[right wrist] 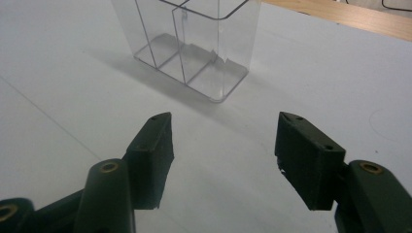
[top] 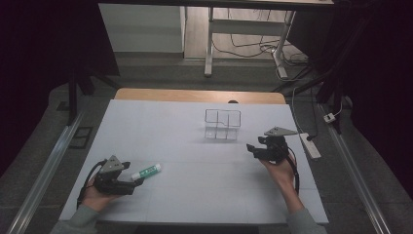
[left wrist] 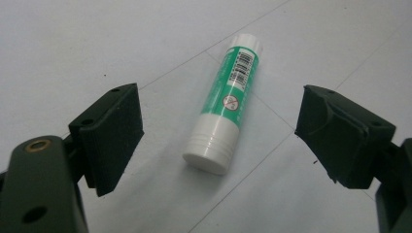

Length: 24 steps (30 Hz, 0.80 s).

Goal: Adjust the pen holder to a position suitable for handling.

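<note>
1. There is one glue stick (left wrist: 224, 104). It is white and green, with a white cap. It lies flat on the white table (top: 195, 180), at the near left side.
2. In the left gripper view, the glue stick lies between the two black jaws. The jaws do not touch it. The cap end points toward the camera.
3. The left gripper (top: 138, 181) is wide open. It holds nothing. One hand (top: 95, 197) holds it low, close to the table.
4. There is one clear plastic box (top: 222, 125). It stands upright, farther back on the table, well apart from the glue stick. Thin walls split it into small parts. I cannot tell how many.
5. The right gripper (top: 251, 149) is near the box, on its right side. Its jaws stand apart with nothing between them. They point toward the box.
6. One other hand (top: 281, 171) holds the right gripper.
7. So there are two grippers, two hands, one glue stick, one box and one table.
</note>
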Each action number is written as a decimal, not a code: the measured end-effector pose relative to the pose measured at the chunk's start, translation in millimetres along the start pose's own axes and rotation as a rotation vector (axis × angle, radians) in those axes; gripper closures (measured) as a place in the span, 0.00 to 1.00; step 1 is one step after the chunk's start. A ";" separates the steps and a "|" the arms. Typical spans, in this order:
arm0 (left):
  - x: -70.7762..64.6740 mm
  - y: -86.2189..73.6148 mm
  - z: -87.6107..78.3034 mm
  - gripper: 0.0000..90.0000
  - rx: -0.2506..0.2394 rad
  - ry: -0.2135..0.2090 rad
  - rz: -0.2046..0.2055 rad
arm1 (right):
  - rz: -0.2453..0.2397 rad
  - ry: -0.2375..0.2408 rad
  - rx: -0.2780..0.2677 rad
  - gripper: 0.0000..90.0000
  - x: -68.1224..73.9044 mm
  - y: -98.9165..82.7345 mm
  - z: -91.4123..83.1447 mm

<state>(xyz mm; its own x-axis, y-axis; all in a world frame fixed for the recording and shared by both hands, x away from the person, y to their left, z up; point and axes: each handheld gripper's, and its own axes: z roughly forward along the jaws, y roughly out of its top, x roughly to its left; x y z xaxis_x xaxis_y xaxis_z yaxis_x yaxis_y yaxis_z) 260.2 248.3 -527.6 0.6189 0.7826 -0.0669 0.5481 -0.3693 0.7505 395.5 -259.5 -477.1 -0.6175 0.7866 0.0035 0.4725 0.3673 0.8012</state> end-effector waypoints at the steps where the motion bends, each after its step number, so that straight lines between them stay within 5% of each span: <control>1: 0.0 0.0 0.0 0.19 0.000 0.000 0.000 | 0.000 0.000 0.000 0.44 0.0 0.0 0.0; 24: -0.3 0.2 1.5 0.18 0.007 -0.004 0.008 | 0.027 -0.029 0.071 0.80 -11.4 12.8 40.6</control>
<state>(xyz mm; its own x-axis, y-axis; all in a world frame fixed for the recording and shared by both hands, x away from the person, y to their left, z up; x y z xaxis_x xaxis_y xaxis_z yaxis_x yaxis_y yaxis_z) 260.9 247.3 -528.5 0.6253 0.7778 -0.0636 0.5469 -0.3787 0.7466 434.1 -243.6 -491.2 -0.5857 0.8105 0.0066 0.5330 0.3791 0.7564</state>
